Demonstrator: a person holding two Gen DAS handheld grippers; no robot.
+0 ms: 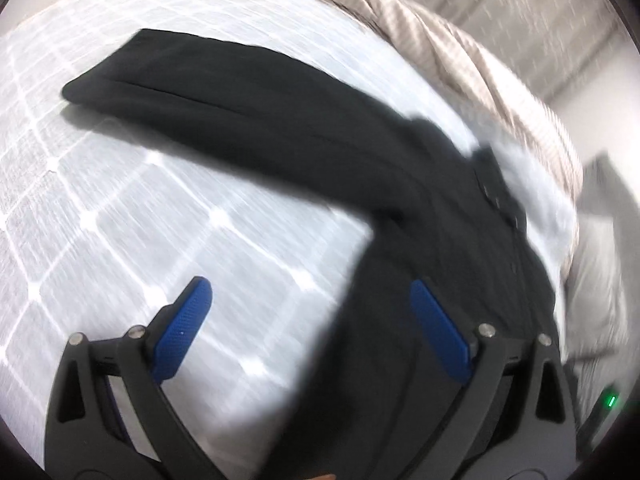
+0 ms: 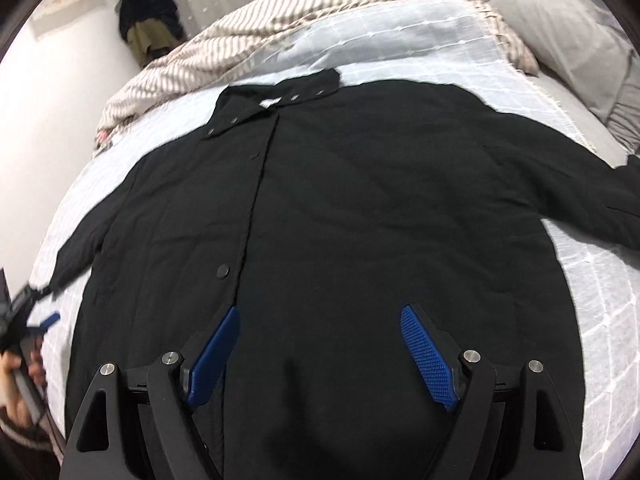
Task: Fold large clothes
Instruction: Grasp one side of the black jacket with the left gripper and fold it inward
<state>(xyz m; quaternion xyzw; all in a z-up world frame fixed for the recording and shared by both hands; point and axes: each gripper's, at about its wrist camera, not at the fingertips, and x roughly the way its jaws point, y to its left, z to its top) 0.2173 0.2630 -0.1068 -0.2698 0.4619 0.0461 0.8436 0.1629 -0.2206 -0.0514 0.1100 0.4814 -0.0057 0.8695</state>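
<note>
A large black button-front jacket [image 2: 340, 208] lies spread flat, front up, on a bed, collar at the far end. Its sleeves reach out to both sides. In the left wrist view its left sleeve [image 1: 240, 116] stretches away across the sheet. My left gripper [image 1: 310, 296] is open and empty, over the jacket's left side edge. It also shows at the left edge of the right wrist view [image 2: 36, 328], held by a hand. My right gripper [image 2: 320, 318] is open and empty above the jacket's lower front.
The bed has a pale blue checked sheet [image 2: 592, 288]. A striped beige blanket [image 2: 248, 40] is bunched at the far end. A grey pillow [image 2: 560, 28] lies at the far right. A dark bundle [image 2: 150, 20] sits by the wall.
</note>
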